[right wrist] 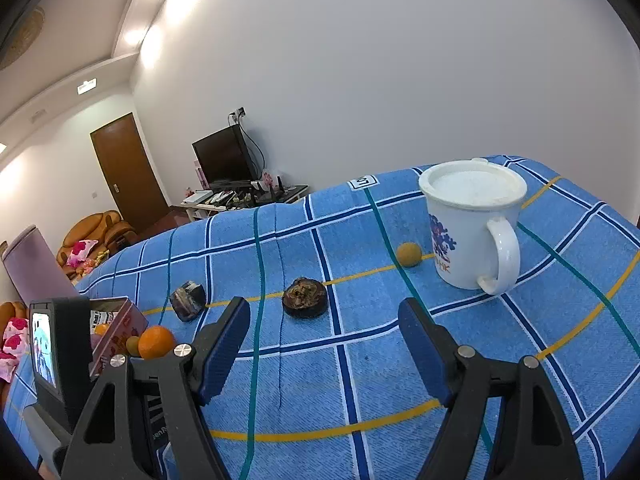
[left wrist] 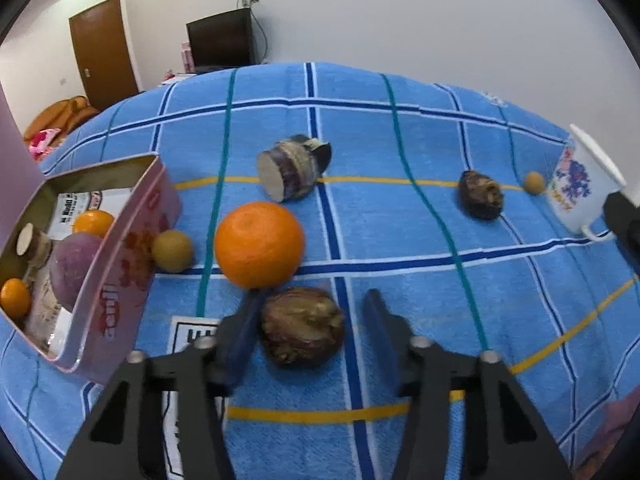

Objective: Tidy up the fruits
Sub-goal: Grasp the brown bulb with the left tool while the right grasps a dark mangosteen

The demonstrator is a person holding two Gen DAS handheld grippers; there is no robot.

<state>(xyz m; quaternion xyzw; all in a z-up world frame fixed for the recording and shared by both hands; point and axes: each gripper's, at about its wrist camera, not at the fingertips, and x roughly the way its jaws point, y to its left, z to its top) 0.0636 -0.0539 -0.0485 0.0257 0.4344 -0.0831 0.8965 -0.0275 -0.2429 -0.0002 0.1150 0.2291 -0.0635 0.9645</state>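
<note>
Left gripper (left wrist: 310,312): jaws spread wide, low over the blue checked cloth (left wrist: 400,320), straddling a dark wrinkled fruit (left wrist: 302,326); the left finger sits just beside the fruit, the right finger stands apart from it.
Right gripper (right wrist: 324,344): jaws spread wide, nothing between them, hovering over bare cloth.
Large orange (left wrist: 259,245): just beyond the wrinkled fruit, near the left finger's tip.
Small tan fruit (left wrist: 172,251): between the large orange and the tin, touching or almost touching the tin's wall.
Pink tin (left wrist: 120,280): open, on the left side of the cloth; inside lie two small oranges (left wrist: 93,222), a purple round root (left wrist: 74,268) and a cut brown piece (left wrist: 34,242).
Cut purple-brown chunk (left wrist: 294,168): farther back on the cloth, pale cut face turned to the left.
Second dark wrinkled fruit (right wrist: 305,297): mid-cloth ahead of the right gripper, well apart from it.
Small tan ball (right wrist: 409,255): beyond that fruit, just beside the mug.
White mug (right wrist: 472,224): upright, lidded, blue print on its side, handle facing the right wrist camera.
Far room: brown door (right wrist: 128,172), dark television (right wrist: 224,156) on a stand, orange sofa (right wrist: 100,228).
</note>
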